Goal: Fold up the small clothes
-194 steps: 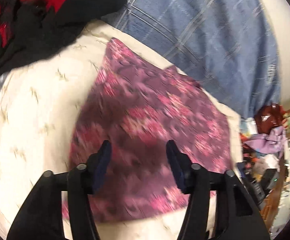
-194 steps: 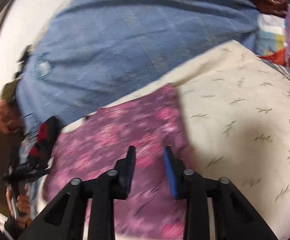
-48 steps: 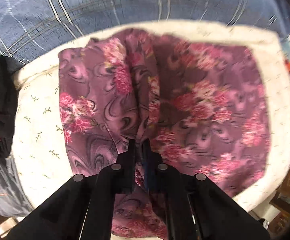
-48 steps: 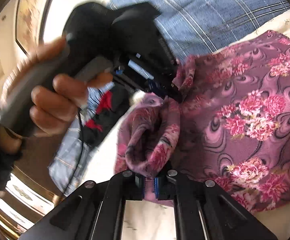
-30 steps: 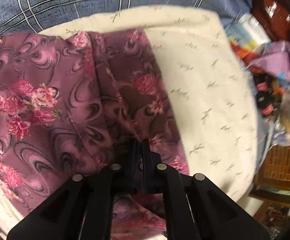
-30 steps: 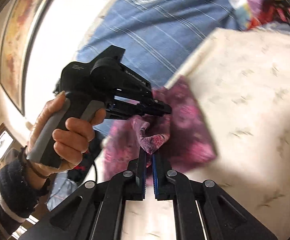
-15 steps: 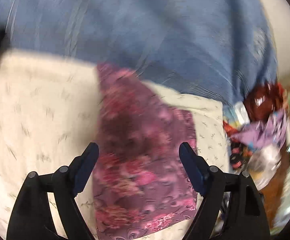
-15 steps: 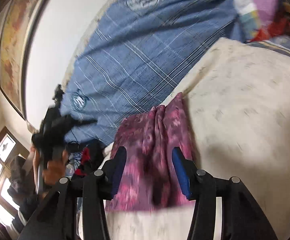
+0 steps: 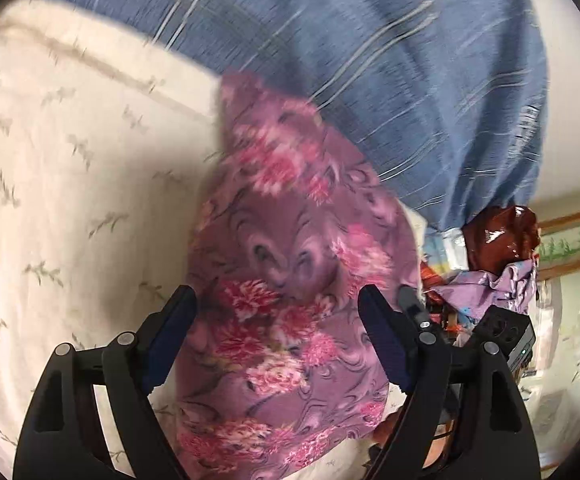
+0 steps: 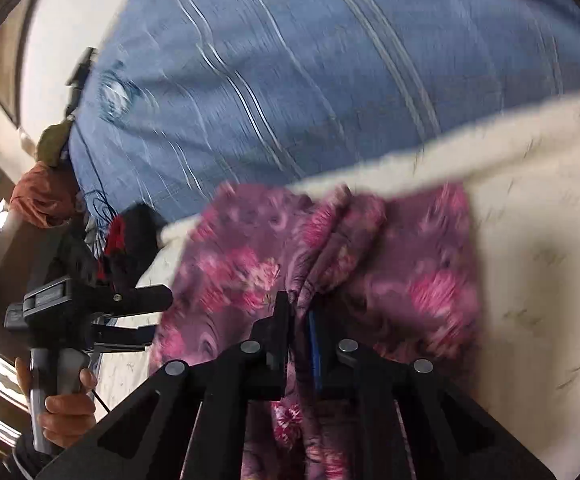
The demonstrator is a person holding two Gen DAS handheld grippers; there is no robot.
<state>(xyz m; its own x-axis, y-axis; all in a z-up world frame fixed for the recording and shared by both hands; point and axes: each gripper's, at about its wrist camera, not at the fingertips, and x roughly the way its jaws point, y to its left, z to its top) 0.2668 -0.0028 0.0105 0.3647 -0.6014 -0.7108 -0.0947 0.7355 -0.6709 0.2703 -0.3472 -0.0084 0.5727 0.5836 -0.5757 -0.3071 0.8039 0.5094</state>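
Purple flowered cloth [image 10: 370, 264] is bunched into a ridge between the fingers of the right gripper [image 10: 298, 320], whose jaws are closing, with the fold of fabric pinched between them. The left gripper [image 9: 277, 336] hangs above the same cloth [image 9: 290, 280] with its jaws wide apart and nothing between the pads. In the right view a hand [image 10: 65, 404] holds that left tool by its handle. The cloth lies folded on a cream cushion [image 9: 69, 184] with a small sprig print, beside a blue striped blanket [image 9: 390, 60].
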